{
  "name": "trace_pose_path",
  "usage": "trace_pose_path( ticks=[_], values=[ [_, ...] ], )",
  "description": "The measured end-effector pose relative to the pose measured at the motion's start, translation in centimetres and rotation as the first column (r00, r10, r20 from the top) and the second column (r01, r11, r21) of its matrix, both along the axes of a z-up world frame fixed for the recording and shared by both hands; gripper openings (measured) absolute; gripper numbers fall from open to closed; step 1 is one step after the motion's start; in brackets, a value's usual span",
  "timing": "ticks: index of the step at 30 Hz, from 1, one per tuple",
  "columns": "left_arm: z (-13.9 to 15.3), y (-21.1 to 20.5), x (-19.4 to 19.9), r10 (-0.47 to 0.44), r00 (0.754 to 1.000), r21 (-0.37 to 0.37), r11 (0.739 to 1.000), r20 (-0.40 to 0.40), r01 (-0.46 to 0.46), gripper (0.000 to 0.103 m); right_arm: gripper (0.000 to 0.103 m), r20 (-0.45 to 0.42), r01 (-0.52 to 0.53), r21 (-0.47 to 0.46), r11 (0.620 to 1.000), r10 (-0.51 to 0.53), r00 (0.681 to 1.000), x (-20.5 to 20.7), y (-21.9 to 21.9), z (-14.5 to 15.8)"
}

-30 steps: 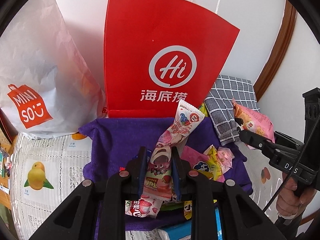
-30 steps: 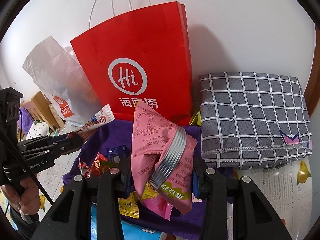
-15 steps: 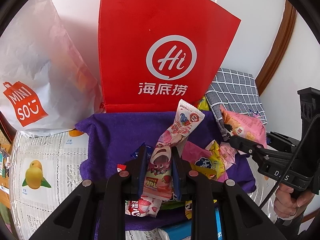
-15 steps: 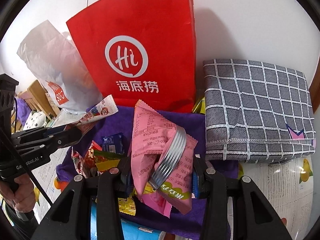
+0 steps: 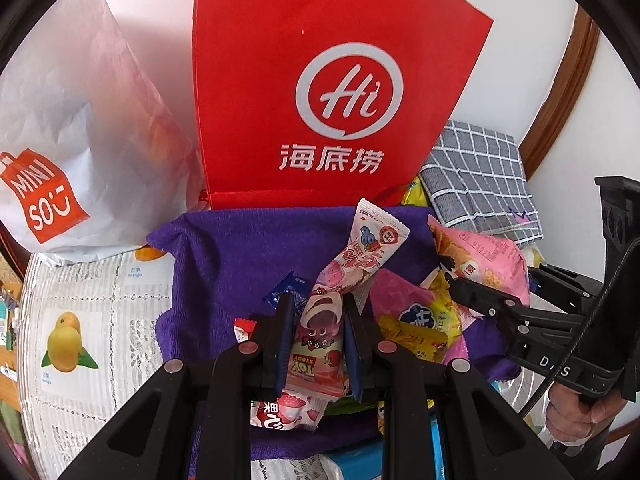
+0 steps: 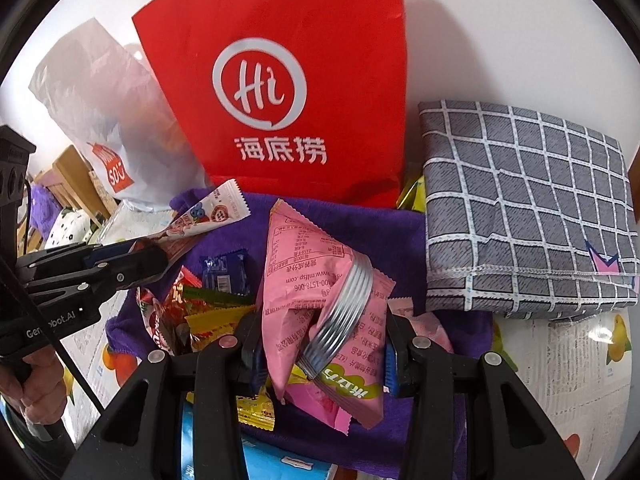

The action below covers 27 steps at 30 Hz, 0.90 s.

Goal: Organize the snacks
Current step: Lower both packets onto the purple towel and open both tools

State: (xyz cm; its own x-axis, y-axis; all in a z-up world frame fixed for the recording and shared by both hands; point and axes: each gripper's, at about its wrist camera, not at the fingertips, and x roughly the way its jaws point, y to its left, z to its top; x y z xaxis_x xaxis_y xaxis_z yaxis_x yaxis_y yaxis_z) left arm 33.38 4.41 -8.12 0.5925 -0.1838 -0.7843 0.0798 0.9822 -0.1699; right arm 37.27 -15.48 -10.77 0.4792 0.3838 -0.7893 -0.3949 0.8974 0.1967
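My left gripper (image 5: pixel 318 304) is shut on a long pink-and-white Toy Story snack stick (image 5: pixel 352 256), held above the purple cloth (image 5: pixel 240 248). It also shows in the right wrist view (image 6: pixel 208 216), with the left gripper (image 6: pixel 160 258) at the left. My right gripper (image 6: pixel 324 320) is shut on a pink snack packet (image 6: pixel 316 280); the packet (image 5: pixel 484 256) and the right gripper (image 5: pixel 460 286) show at the right of the left wrist view. A red Hi paper bag (image 5: pixel 336 92) (image 6: pixel 288 92) stands behind the cloth. Several loose snack packets (image 5: pixel 416 320) (image 6: pixel 192 316) lie on the cloth.
A white Miniso plastic bag (image 5: pixel 80 128) stands left of the red bag. A folded grey checked cloth (image 6: pixel 528 208) lies to the right. A fruit-print table cover (image 5: pixel 80 320) lies under everything. A white wall is right behind the bags. A blue box (image 6: pixel 280 464) sits at the near edge.
Both grippers have moved forward toward the red bag, each still holding its snack. The bag looks larger and its top edge has left the left wrist view.
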Motion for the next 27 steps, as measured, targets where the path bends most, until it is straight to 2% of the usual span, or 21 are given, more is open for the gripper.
trace_pose_path(
  ticks=[17, 27],
  values=[
    [-1.7, -0.6, 0.9, 0.003, 0.998, 0.025, 1.000, -0.066, -0.002, 0.022, 0.047, -0.065, -0.025, -0.044, 0.999, 0.022, 0.998, 0.5, 1.3, -1.2],
    [-1.6, -0.6, 0.7, -0.003, 0.999, -0.013, 1.000, -0.049, 0.003, 0.022, 0.063, -0.026, -0.026, -0.003, 1.000, 0.026, 0.999, -0.1, 1.1, 0.1]
  ],
)
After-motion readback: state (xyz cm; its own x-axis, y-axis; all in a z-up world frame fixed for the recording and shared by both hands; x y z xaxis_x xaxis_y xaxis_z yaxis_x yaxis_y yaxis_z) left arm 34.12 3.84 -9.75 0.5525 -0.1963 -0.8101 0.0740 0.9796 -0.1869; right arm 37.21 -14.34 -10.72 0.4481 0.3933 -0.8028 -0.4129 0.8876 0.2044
